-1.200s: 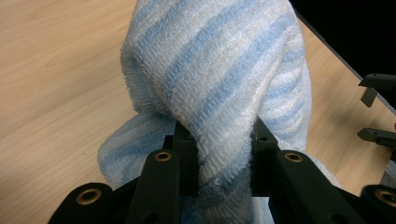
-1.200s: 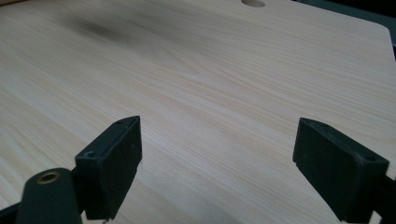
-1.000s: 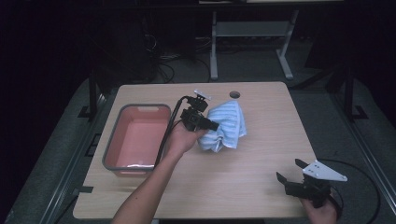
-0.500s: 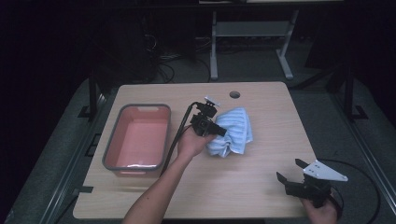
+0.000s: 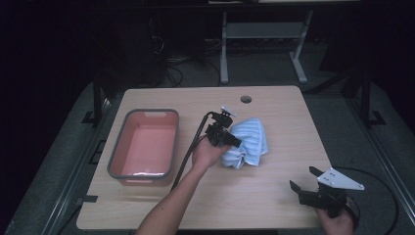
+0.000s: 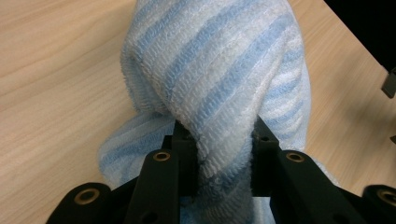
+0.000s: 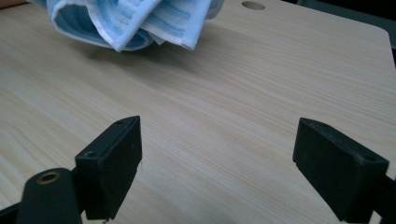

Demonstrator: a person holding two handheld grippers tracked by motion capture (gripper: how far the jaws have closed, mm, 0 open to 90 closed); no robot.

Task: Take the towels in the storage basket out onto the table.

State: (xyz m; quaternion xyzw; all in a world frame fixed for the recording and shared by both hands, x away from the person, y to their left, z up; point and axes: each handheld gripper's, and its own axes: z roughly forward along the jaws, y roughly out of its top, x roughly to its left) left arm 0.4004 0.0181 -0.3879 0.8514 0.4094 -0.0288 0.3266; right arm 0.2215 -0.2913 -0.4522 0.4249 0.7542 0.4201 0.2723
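A light-blue and white striped towel [image 5: 250, 142] is bunched up near the middle of the wooden table [image 5: 274, 205]. My left gripper [image 5: 238, 144] comes at it from the left and is shut on a thick fold of it. In the left gripper view both black jaws pinch the towel [image 6: 219, 70] at my gripper [image 6: 219, 140]. The towel [image 7: 135, 23] hangs low over the tabletop with a shadow under it; I cannot tell whether it touches. My right gripper [image 5: 304, 179] rests at the table's front right corner, open [image 7: 217, 154], with nothing between its jaws.
A pink tub with a grey rim [image 5: 115, 156] stands on the left side of the table. A round cable hole [image 5: 246, 99] lies near the far edge. Bare wood stretches between the towel and the right gripper. A dark floor and a metal frame lie beyond the table.
The left gripper has carried the towel to the right, a little toward the near edge and lower. The right gripper has stayed in place.
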